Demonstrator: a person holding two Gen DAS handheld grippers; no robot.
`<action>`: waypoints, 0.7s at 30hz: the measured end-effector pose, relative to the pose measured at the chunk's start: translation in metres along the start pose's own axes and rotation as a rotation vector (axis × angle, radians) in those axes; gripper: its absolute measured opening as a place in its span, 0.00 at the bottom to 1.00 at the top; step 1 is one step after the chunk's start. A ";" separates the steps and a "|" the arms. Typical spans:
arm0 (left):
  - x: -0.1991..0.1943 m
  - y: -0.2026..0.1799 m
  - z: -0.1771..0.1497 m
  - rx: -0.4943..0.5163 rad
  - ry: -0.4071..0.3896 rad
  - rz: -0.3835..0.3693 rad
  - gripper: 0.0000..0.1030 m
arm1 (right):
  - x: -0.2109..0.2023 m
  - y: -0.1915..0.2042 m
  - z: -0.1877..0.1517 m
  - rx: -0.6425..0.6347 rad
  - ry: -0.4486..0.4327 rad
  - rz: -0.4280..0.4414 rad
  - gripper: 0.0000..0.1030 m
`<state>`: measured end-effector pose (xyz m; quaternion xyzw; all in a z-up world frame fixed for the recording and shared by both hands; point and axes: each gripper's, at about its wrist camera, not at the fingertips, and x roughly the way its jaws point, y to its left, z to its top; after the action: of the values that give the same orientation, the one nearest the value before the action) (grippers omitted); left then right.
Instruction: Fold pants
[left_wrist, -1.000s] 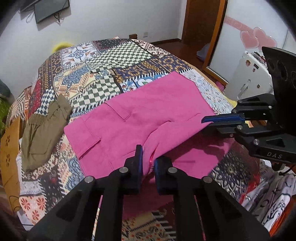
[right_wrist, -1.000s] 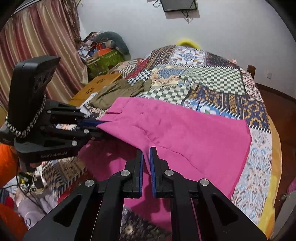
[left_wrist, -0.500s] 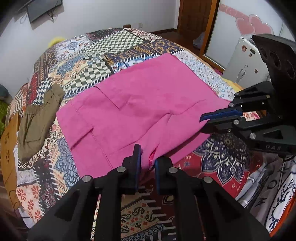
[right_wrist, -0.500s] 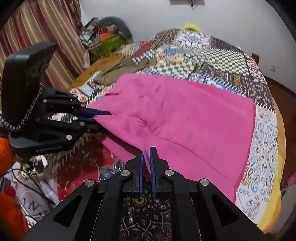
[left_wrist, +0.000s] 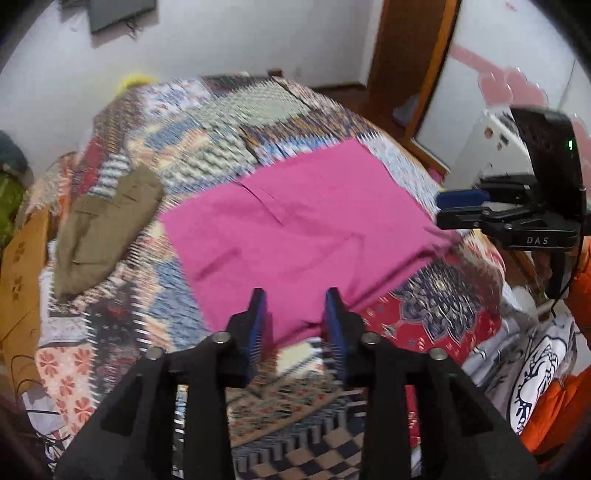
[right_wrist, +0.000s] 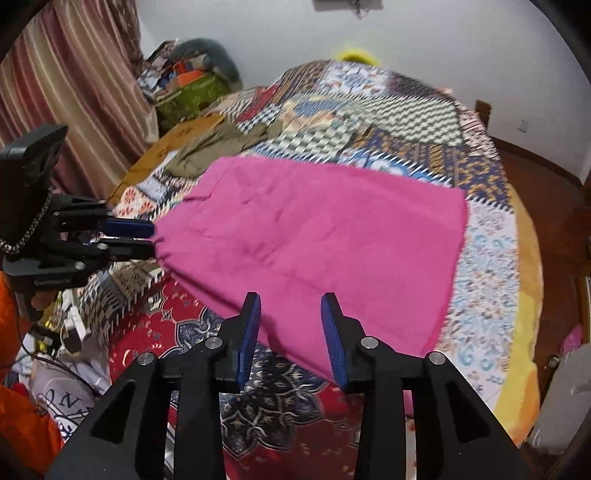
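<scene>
Pink pants (left_wrist: 306, 229) lie folded on the patchwork bed (left_wrist: 207, 122), near edge close to the bed's front, a rough rectangle with a few creases across the top layer. Left claw (left_wrist: 295, 317) has just been opening: fingers apart, the near edge of the cloth between them but not pinched. Right claw (right_wrist: 290, 325) likewise just opened, fingers apart over the near hem, nothing clamped. From the right wrist view the left claw's tips sit at a bunched corner of the pants, so that corner looks liable to drag. Step in hand reads as letting go after a fold. To do it well: draw both claws straight back and slightly up so the pads clear the cloth without snagging, then check that the edges line up. Olive garment (left_wrist: 103, 225) lies apart, to the left, out of the way. Next fold probably wants a grip on one short end.
</scene>
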<state>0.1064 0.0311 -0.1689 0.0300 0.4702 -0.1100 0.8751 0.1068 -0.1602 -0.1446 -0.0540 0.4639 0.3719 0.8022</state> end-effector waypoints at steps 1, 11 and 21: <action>-0.005 0.007 0.002 -0.017 -0.019 0.021 0.41 | -0.004 -0.003 0.002 0.009 -0.018 -0.006 0.30; 0.040 0.034 -0.005 -0.148 0.063 -0.004 0.41 | 0.030 -0.012 -0.002 0.061 0.049 -0.014 0.30; 0.063 0.057 -0.029 -0.212 0.096 -0.043 0.59 | 0.039 -0.037 -0.036 0.139 0.083 -0.062 0.30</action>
<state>0.1288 0.0807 -0.2399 -0.0674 0.5210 -0.0769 0.8474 0.1169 -0.1810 -0.2051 -0.0276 0.5196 0.3113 0.7952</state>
